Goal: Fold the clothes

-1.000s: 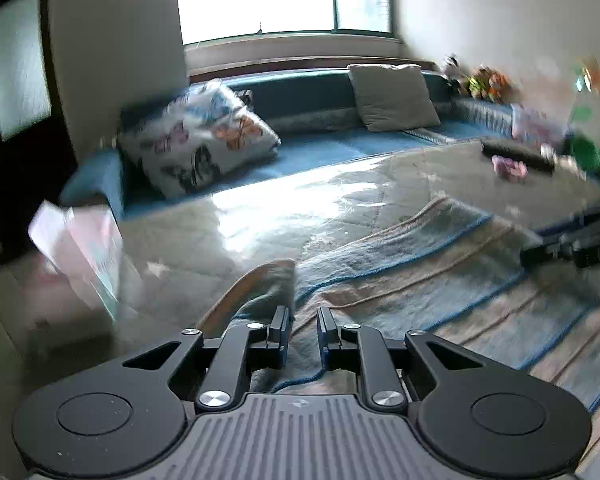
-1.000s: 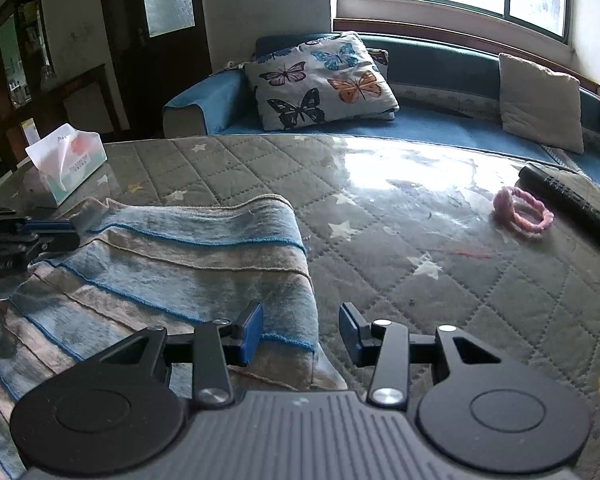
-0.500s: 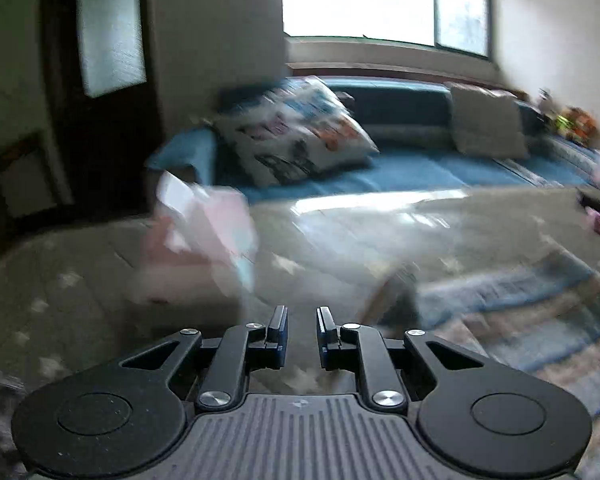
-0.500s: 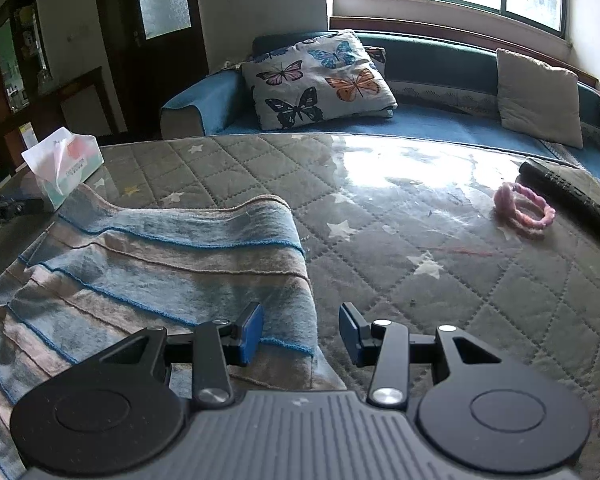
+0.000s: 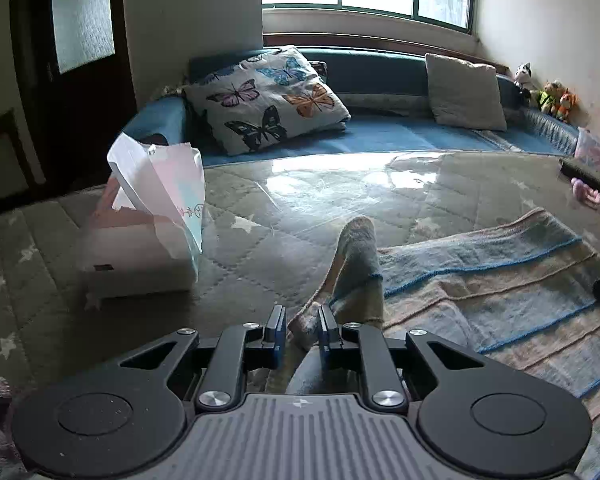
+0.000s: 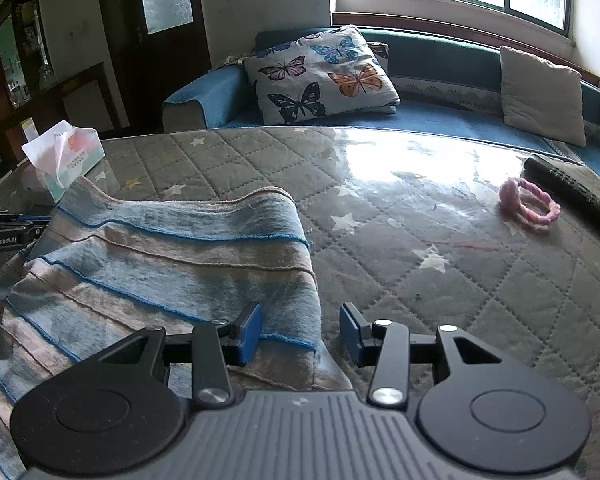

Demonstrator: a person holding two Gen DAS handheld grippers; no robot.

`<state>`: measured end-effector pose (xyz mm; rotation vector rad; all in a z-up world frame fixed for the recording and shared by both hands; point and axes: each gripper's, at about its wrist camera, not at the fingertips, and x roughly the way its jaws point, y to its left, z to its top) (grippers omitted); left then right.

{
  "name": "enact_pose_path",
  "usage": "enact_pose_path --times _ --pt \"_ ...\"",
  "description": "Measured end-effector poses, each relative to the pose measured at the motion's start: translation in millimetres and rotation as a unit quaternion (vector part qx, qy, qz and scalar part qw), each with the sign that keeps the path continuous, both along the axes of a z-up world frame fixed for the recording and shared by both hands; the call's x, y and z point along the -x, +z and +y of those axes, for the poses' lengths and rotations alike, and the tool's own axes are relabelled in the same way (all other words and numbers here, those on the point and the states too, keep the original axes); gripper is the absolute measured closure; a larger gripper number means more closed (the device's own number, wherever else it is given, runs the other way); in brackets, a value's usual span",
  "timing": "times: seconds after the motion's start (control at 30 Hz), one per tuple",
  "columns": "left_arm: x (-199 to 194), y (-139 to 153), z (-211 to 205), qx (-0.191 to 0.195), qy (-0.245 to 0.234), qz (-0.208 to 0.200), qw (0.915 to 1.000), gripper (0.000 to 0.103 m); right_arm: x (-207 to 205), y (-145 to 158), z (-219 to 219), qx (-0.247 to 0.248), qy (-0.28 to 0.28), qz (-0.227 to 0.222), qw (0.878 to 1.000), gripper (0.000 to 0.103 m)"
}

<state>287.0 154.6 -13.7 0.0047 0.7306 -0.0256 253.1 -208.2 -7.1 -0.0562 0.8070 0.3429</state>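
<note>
While both tools sit low over the quilted table [image 6: 440, 288], the left gripper [image 5: 302, 330] has its jaws narrowly parted around a bunched corner of the striped garment [image 6: 172, 264]; whether the pads actually pinch it cannot be told. The right gripper [image 6: 299, 330] is unclenched, straddling the garment's near right corner without pressing it. One fold appears laid, the far edge doubled over; further folds are judged outstanding. Beyond lie a tissue box [image 6: 62, 156], a pink hair tie [image 6: 530, 204] and a dark remote [image 6: 572, 196]. The garment's near portion is hidden beneath both tools, so its type is unclear.
</note>
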Motion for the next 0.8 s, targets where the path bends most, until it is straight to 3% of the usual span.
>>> enact_pose_path --times 0.07,0.17,0.33,0.47,0.7,0.8 --pt "-0.8 -0.3 3.1 0.005 -0.005 0.002 1.0000 0.097 -0.2 -0.4 -0.4 -0.001 -0.001 0.000 1.000 0.059" --pt "3.5 4.3 -0.4 -0.019 -0.006 -0.016 0.9997 0.101 0.1 0.2 -0.8 -0.002 -0.002 -0.002 1.000 0.059" --pt "9.4 23.8 3.3 -0.094 0.001 -0.070 0.9931 0.101 0.1 2.7 -3.3 0.004 -0.008 -0.007 1.000 0.059" --pt "12.1 37.0 10.8 -0.180 0.007 -0.110 0.9775 0.101 -1.5 4.8 -6.4 0.005 -0.016 -0.012 1.000 0.059" --pt "17.1 27.5 24.7 -0.174 0.034 -0.074 0.9814 0.095 -0.4 6.4 -16.2 -0.005 -0.036 -0.009 0.999 0.059" --pt "30.9 29.4 23.1 -0.150 0.034 -0.069 0.9857 0.094 2.8 6.4 -23.3 -0.008 -0.044 -0.002 0.999 0.059"
